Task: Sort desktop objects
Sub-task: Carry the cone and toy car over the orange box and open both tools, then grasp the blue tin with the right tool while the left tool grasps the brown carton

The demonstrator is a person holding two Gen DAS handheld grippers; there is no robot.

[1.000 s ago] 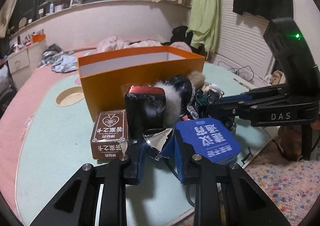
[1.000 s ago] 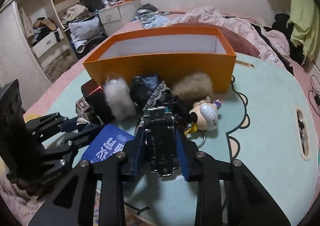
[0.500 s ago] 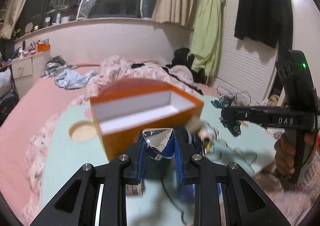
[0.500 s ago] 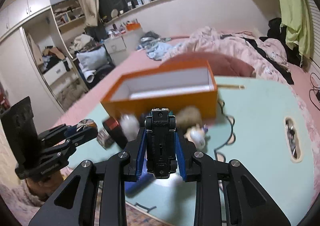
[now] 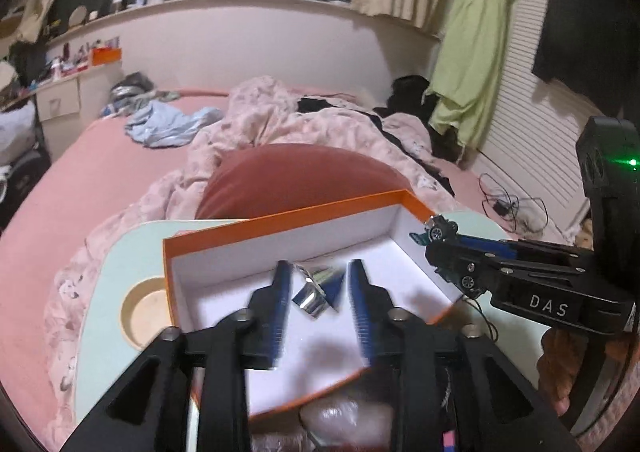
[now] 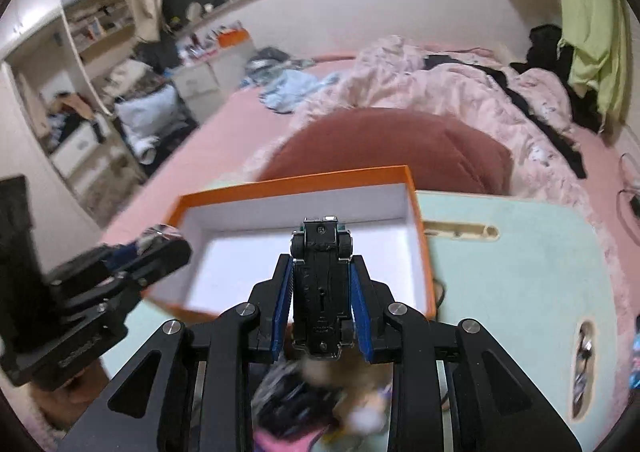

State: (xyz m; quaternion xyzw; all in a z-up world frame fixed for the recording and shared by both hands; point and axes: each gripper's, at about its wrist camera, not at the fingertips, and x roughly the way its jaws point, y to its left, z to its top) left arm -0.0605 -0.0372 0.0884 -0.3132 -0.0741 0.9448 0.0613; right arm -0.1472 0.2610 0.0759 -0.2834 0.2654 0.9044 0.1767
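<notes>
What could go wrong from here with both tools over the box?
1. The left tool is opening; the shiny foil piece sits loose between its fingers above the orange box and could bounce or catch a pad.
2. The right tool grips the toy car close to the box's right wall; released here, it may clip the rim.
</notes>
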